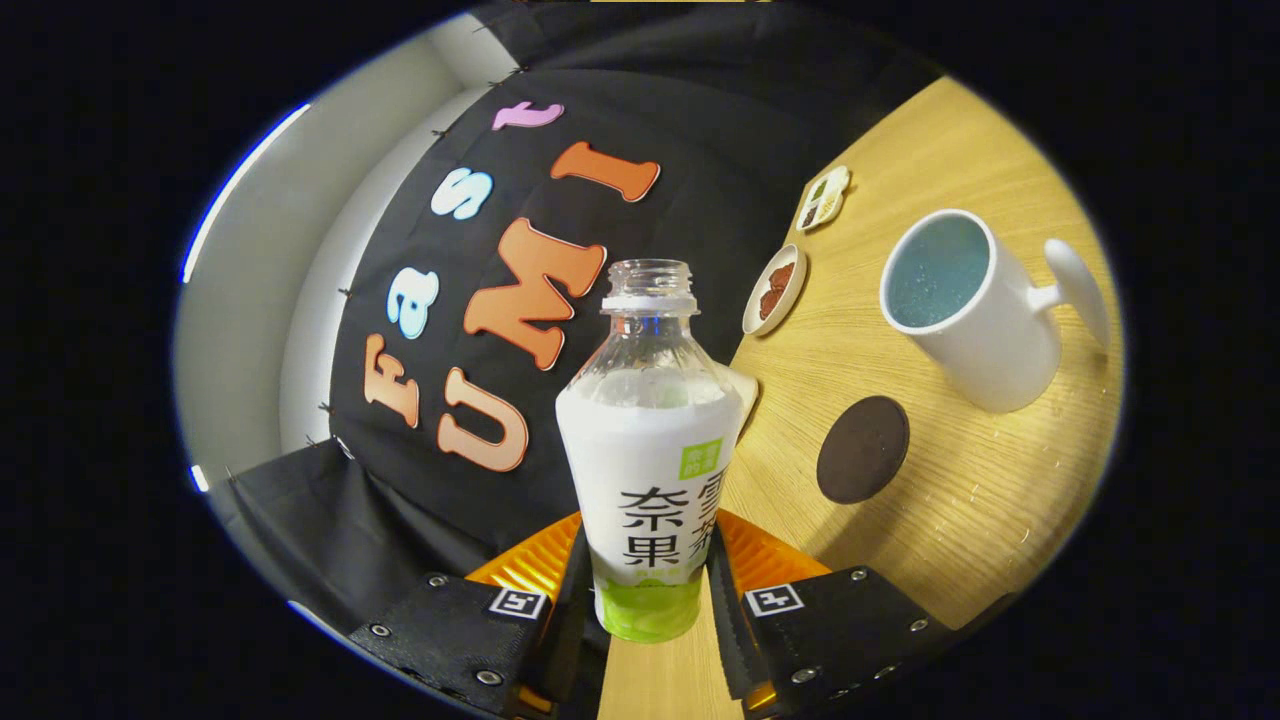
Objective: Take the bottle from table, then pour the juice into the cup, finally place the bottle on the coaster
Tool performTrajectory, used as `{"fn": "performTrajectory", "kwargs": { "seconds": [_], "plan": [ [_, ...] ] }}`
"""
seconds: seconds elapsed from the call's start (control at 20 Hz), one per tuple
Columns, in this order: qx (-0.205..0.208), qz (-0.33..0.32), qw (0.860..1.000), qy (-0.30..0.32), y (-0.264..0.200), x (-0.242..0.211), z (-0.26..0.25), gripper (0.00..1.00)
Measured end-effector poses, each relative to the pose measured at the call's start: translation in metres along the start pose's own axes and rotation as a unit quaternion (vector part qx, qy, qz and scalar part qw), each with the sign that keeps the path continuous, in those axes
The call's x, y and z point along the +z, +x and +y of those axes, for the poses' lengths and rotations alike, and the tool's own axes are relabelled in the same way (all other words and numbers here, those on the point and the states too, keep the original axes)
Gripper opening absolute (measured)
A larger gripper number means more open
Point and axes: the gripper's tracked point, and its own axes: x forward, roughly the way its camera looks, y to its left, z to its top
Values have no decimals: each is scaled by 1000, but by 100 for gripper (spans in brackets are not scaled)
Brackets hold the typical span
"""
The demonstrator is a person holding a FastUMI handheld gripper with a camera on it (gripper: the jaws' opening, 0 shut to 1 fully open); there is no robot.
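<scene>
Clear plastic bottle (648,450), uncapped, pinched low on its body between the tongs (648,600) above a tilted wooden counter (960,520).
Both fingers press its green base, hiding the lower sides; the white wrap carries dark characters and a small green patch too small to make out. Beyond stand a white cup (975,305), a dark round coaster (862,449) and two small dishes (775,290) with unclear contents.

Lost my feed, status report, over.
Claw shut on bottle, cap off, tilted. Cup and coaster beyond on table. Nothing between.
</scene>
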Motion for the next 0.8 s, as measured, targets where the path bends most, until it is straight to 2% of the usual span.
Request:
{"fn": "performTrajectory", "kwargs": {
  "seconds": [0.5, 0.7, 0.8],
  "plan": [
    [6, -21, 992, 124, 3, 18, -1, 58],
    [29, -29, 982, 183, 8, 19, 5, 57],
    [24, -29, 980, 196, 6, 22, 4, 57]
  ]
}}
